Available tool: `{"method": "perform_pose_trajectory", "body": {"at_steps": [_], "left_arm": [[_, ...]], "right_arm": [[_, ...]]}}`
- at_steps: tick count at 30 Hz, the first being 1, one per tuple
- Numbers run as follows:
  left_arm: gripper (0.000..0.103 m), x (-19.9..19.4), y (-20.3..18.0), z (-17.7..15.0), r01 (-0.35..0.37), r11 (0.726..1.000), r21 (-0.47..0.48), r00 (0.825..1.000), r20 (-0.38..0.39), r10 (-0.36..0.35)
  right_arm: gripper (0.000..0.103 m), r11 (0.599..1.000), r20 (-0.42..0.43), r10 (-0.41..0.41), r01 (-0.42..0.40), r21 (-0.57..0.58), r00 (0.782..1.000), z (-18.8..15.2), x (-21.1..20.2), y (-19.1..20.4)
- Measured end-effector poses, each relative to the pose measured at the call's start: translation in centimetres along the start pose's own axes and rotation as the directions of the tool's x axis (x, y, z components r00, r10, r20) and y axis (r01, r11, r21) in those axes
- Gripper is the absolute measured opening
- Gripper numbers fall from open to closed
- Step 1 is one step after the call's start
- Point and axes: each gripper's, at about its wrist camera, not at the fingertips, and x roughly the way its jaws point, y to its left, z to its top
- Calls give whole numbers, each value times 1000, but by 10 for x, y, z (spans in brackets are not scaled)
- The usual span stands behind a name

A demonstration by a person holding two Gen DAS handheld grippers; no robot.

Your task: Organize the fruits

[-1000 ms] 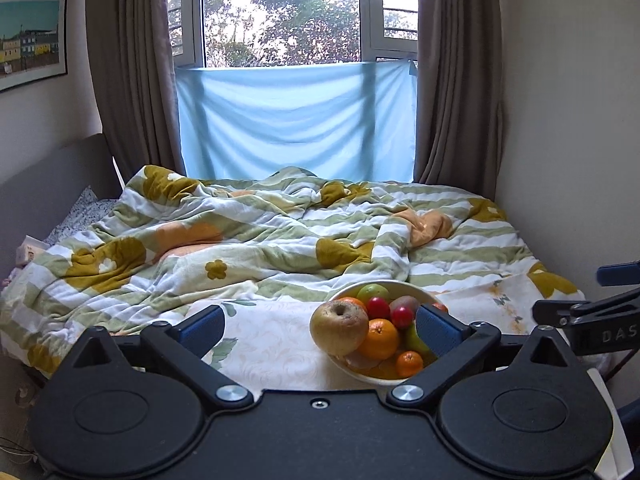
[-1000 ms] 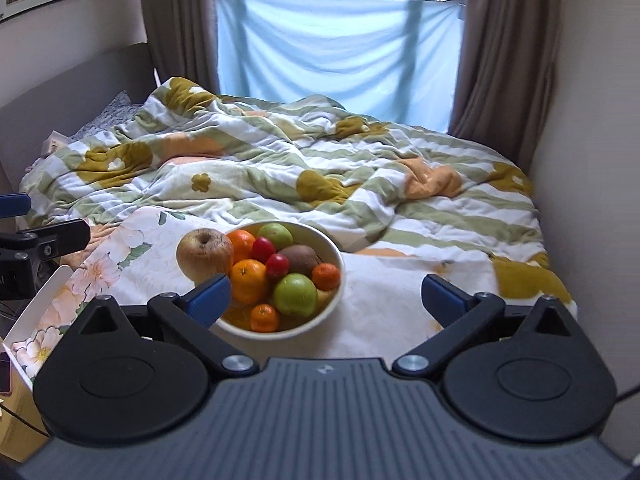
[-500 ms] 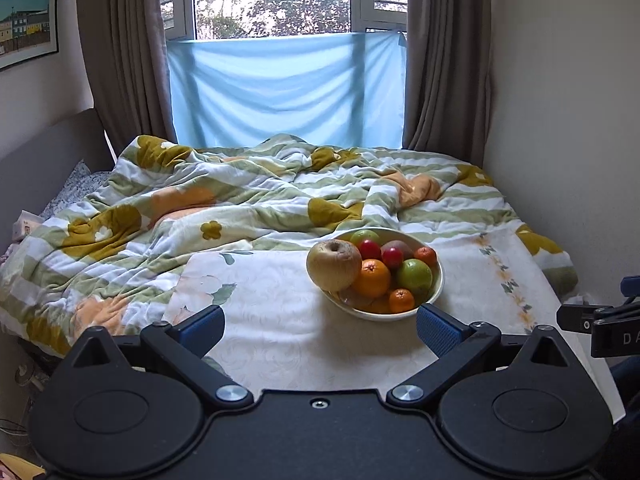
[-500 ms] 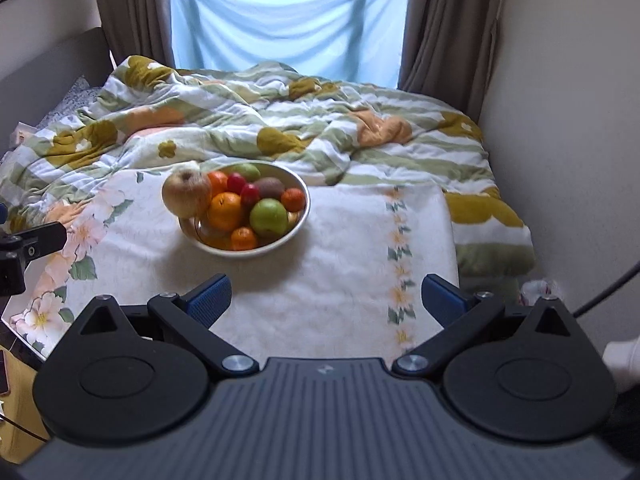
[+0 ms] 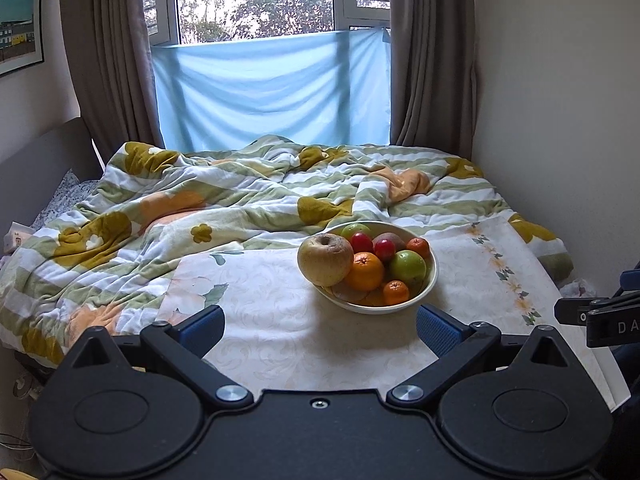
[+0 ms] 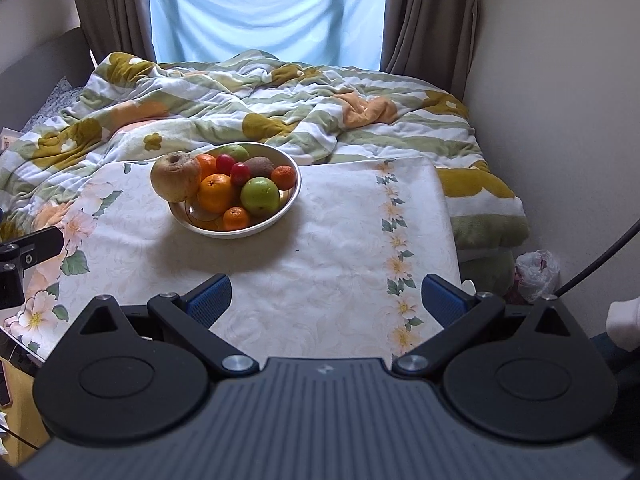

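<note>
Cream ceramic fruit bowl (image 6: 234,233) ahead-left of right gripper (image 6: 326,300), ahead-right of left gripper (image 5: 320,326); both jaws apart, empty.

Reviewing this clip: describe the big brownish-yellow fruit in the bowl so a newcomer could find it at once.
Start at the floral cloth spread before the rumpled striped blanket, where a white bowl of fruit stands. The brownish-yellow fruit perches on the bowl's left rim. It is the largest piece, dull and russet-skinned with a dimpled top, unlike the glossy oranges and green apple beside it.
</note>
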Motion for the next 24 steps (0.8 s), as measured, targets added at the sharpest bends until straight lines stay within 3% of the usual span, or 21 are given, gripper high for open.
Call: {"method": "perform_pose_trajectory", "body": {"at_steps": [24], "left_arm": [[103,-4,0,-3,14,1000,-9,1000,10,-14]], "right_arm": [[103,1000,4,-1,1,9,1000,0,0,-1]]}}
